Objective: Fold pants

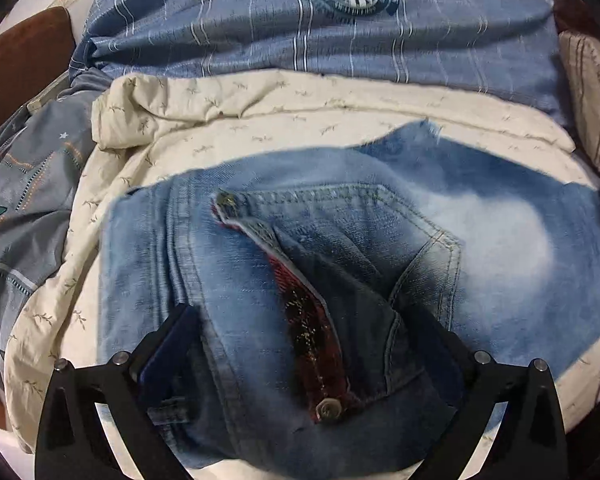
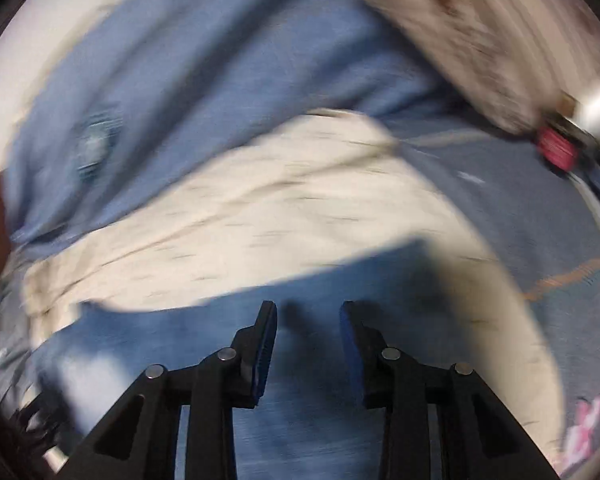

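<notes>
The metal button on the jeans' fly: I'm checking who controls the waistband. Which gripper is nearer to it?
Left. The left gripper straddles the bunched waistband, with the metal button between its fingers. The right gripper hangs open above plain denim of the jeans; no button shows there.

Free room and obstacles around the jeans (image 1: 340, 264) on the cream quilt (image 1: 228, 120). Bare quilt lies open along the far edge of the denim and to its left, giving passage there. Beyond it a blue striped cover (image 1: 300, 28) rises in a fold and closes off the far side. A grey patterned blanket (image 1: 24, 216) is heaped at the left, with a brown headboard (image 1: 24, 52) behind it. A striped pillow (image 1: 592, 92) blocks the far right. In the right wrist view, blurred, the right gripper (image 2: 308, 312) has flat denim ahead of its parted fingers, and small red and dark objects (image 2: 560, 148) sit at the right edge
</notes>
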`<state>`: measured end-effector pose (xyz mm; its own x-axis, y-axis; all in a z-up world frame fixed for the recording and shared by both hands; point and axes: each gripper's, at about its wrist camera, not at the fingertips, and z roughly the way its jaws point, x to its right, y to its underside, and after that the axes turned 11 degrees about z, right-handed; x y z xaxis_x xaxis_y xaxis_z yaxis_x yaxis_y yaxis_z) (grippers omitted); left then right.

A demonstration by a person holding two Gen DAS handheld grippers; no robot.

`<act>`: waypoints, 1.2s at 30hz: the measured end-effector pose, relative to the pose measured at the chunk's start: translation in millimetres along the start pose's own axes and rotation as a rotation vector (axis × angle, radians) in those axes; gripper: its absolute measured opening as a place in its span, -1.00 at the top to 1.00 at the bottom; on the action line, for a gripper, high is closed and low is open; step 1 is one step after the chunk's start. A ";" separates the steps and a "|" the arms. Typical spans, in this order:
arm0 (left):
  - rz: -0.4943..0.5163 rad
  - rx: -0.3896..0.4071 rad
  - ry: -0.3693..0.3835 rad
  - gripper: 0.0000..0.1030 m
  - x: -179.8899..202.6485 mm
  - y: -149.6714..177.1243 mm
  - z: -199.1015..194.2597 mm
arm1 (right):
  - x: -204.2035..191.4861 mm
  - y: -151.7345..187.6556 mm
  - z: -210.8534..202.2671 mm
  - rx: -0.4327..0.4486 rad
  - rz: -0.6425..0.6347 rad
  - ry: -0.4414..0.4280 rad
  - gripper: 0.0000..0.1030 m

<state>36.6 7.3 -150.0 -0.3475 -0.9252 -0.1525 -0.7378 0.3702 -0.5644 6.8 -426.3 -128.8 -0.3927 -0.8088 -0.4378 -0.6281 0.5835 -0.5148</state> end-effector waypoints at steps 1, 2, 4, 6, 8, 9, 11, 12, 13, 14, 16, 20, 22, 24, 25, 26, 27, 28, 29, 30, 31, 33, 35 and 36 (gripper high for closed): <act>0.000 0.015 0.007 -1.00 -0.3 -0.7 -5.3 | -18.7 5.1 -3.9 0.002 -0.048 -0.037 0.29; 0.005 0.036 0.009 -1.00 -0.7 -0.1 -12.6 | -42.2 10.3 -7.0 0.007 -0.115 -0.065 0.21; 0.024 0.075 -0.052 -1.00 -2.5 0.8 -26.4 | -88.9 22.5 -9.9 0.009 -0.233 -0.123 -0.46; 0.043 0.138 -0.134 -1.00 -7.8 3.9 -43.6 | -130.5 35.2 -9.3 0.003 -0.304 -0.206 -0.47; 0.042 0.161 -0.141 -1.00 -16.6 5.6 -52.2 | -169.8 45.9 6.7 -0.039 -0.343 -0.241 -0.47; 0.035 0.146 -0.133 -1.00 -20.7 4.8 -50.7 | -184.2 49.7 16.0 -0.056 -0.359 -0.234 -0.46; 0.016 0.125 -0.108 -1.00 -26.7 4.9 -43.2 | -211.0 58.4 33.6 -0.072 -0.397 -0.210 -0.12; 0.014 0.106 -0.113 -1.00 -27.9 4.9 -36.8 | -224.8 61.4 46.9 -0.088 -0.420 -0.201 0.05; 0.012 0.077 -0.124 -1.00 -29.5 5.2 -28.6 | -233.3 64.2 55.7 -0.111 -0.434 -0.191 0.30; 0.002 0.060 -0.119 -1.00 -32.0 6.2 -21.4 | -241.7 67.5 69.1 -0.138 -0.441 -0.168 0.37; -0.020 0.059 -0.094 -1.00 -34.9 10.1 -17.7 | -254.2 74.3 89.8 -0.160 -0.446 -0.128 0.52; -0.002 0.004 -0.106 -1.00 -33.9 17.8 -2.5 | -256.2 80.2 126.1 -0.218 -0.433 -0.041 0.60; -0.018 -0.001 -0.079 -1.00 -37.2 22.7 3.1 | -254.0 78.9 138.0 -0.219 -0.406 -0.027 0.59; -0.035 -0.009 -0.058 -1.00 -40.3 23.9 5.1 | -254.6 77.6 140.9 -0.215 -0.401 -0.022 0.59; -0.029 -0.012 -0.059 -1.00 -39.7 23.7 5.1 | -254.9 77.3 142.3 -0.220 -0.396 -0.021 0.58; -0.026 -0.011 -0.062 -1.00 -39.5 23.2 4.3 | -254.2 76.0 141.7 -0.226 -0.388 -0.029 0.58; -0.026 -0.010 -0.064 -1.00 -39.5 23.0 2.5 | -255.4 74.3 141.6 -0.235 -0.377 -0.044 0.58; -0.028 -0.007 -0.062 -1.00 -40.0 23.4 0.0 | -251.7 71.3 134.8 -0.238 -0.357 -0.076 0.58; -0.028 -0.005 -0.059 -1.00 -40.8 22.9 -3.4 | -245.2 67.1 125.7 -0.228 -0.321 -0.122 0.57; -0.030 -0.001 -0.056 -1.00 -41.0 22.9 -8.5 | -234.6 62.5 111.9 -0.207 -0.277 -0.165 0.57; -0.033 0.010 -0.055 -1.00 -42.1 22.2 -14.7 | -225.6 60.0 101.2 -0.195 -0.249 -0.187 0.56; -0.040 0.052 -0.060 -1.00 -43.4 18.9 -30.3 | -199.1 56.7 72.0 -0.171 -0.189 -0.224 0.56; -0.039 0.110 -0.066 -1.00 -40.9 13.2 -52.0 | -168.3 57.2 42.7 -0.143 -0.139 -0.232 0.54; -0.034 0.134 -0.064 -1.00 -38.1 9.3 -60.7 | -148.0 58.4 25.5 -0.124 -0.111 -0.225 0.54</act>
<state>7.9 51.1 -100.3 -0.2825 -0.9421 -0.1806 -0.6632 0.3279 -0.6728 45.3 -270.7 -112.9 -0.1662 -0.8229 -0.5433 -0.7419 0.4673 -0.4808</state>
